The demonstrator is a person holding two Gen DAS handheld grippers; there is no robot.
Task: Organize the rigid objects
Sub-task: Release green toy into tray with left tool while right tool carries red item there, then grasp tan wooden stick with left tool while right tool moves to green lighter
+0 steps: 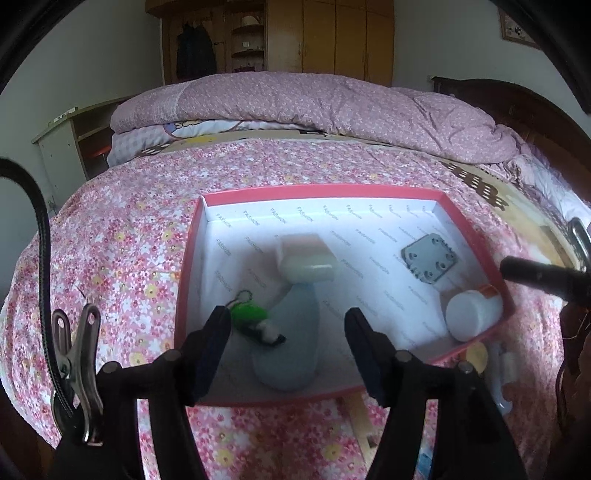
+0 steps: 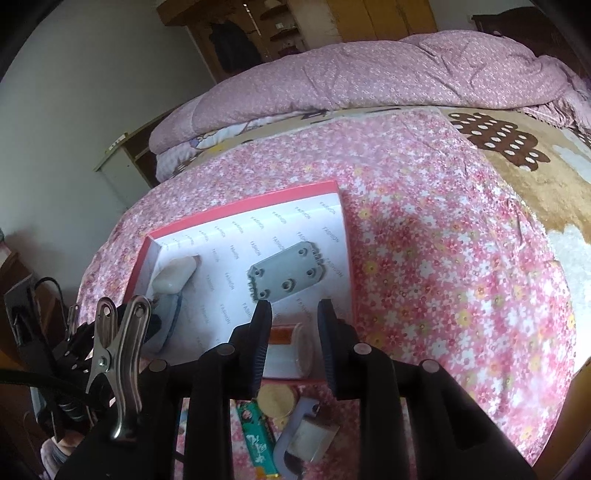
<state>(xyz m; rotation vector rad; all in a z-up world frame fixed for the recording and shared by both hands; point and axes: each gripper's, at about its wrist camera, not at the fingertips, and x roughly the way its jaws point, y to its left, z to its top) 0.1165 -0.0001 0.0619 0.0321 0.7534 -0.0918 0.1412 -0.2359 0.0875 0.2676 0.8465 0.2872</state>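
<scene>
Your left tool (image 1: pixel 286 325) stands wide and empty over the grey oval piece (image 1: pixel 291 343) in the red box (image 1: pixel 325 192). Your right tool (image 2: pixel 293 325) is parted narrowly around the white jar (image 2: pixel 286 354), pads clear. Next, collect the items lying outside: green pack (image 2: pixel 258 439).

A bed (image 1: pixel 122 236) is covered by a pink floral sheet, and a folded mauve quilt (image 1: pixel 332 107) is piled at its far end. A wooden wardrobe (image 1: pixel 343 37) is seen against the back wall, with dark clothing (image 1: pixel 195 50) hung beside it. A framed picture (image 1: pixel 517 29) is mounted at the upper right.
</scene>
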